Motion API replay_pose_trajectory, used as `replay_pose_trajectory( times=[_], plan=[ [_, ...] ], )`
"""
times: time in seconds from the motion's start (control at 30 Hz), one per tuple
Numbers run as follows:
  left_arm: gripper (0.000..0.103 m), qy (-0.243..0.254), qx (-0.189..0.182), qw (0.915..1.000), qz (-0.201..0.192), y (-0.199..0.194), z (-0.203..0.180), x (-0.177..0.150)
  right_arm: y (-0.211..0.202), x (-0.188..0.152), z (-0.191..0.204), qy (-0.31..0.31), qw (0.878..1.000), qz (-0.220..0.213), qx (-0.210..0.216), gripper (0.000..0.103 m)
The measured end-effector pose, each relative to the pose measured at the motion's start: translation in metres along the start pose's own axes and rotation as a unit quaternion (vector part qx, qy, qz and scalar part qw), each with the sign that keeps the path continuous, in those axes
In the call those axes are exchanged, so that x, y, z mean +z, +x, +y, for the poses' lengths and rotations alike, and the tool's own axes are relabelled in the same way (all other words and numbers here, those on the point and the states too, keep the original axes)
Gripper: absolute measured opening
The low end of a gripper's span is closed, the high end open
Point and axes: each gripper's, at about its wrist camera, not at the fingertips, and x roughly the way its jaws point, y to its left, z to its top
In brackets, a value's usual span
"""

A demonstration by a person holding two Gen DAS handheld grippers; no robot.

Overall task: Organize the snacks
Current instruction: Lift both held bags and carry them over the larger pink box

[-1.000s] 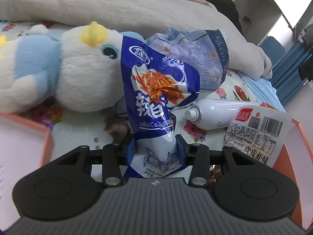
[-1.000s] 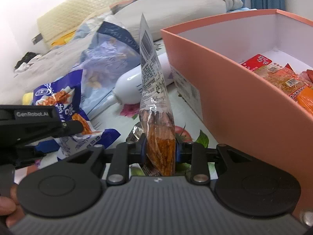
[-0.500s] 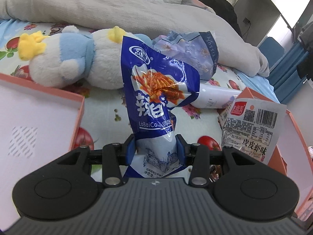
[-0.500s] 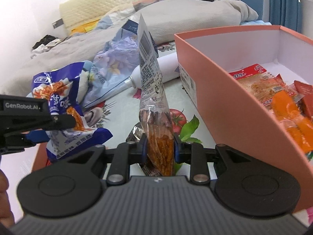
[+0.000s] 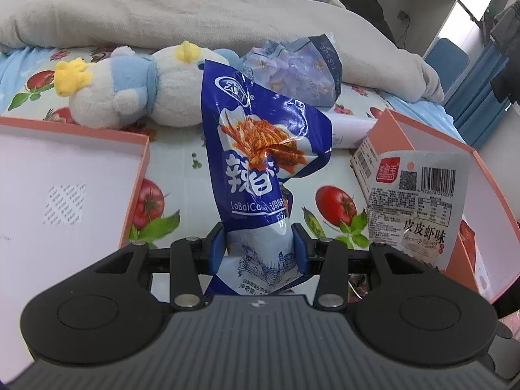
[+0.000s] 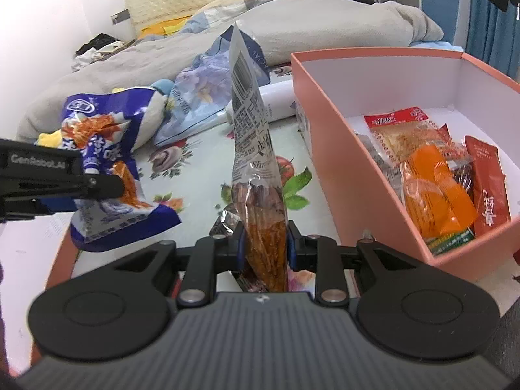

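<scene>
Above the tomato-print sheet (image 5: 328,169), the left gripper (image 5: 259,248) grips a crumpled blue snack bag (image 5: 260,149) with white letters. Beside the pink box (image 6: 328,136), the right gripper (image 6: 265,245) clamps a clear packet (image 6: 256,162) of orange-red sticks, upright.

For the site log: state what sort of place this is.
Most likely a bedroom, with work done on a bed: a rumpled grey duvet, a plush toy on the tomato-print sheet, and a padded headboard.
</scene>
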Motion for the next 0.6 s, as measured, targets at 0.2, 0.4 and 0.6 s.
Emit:
replay_pose_trajectory(
  times=[0.2,0.4,0.6],
  plan=[
    [0.048,0.019,0.015,0.9997,0.006,-0.013,-0.008,-0.006,-0.015,0.001,-0.002,-0.004,1.0,0.0,0.016,0.027],
    [0.048,0.028,0.018,0.9994,0.0,-0.033,-0.014,-0.003,-0.03,0.006,-0.004,-0.007,1.0,-0.007,0.029,0.027],
    [0.048,0.038,0.019,0.999,-0.014,-0.053,-0.018,0.004,-0.045,0.019,-0.004,-0.013,0.998,-0.016,0.054,0.027]
  ],
)
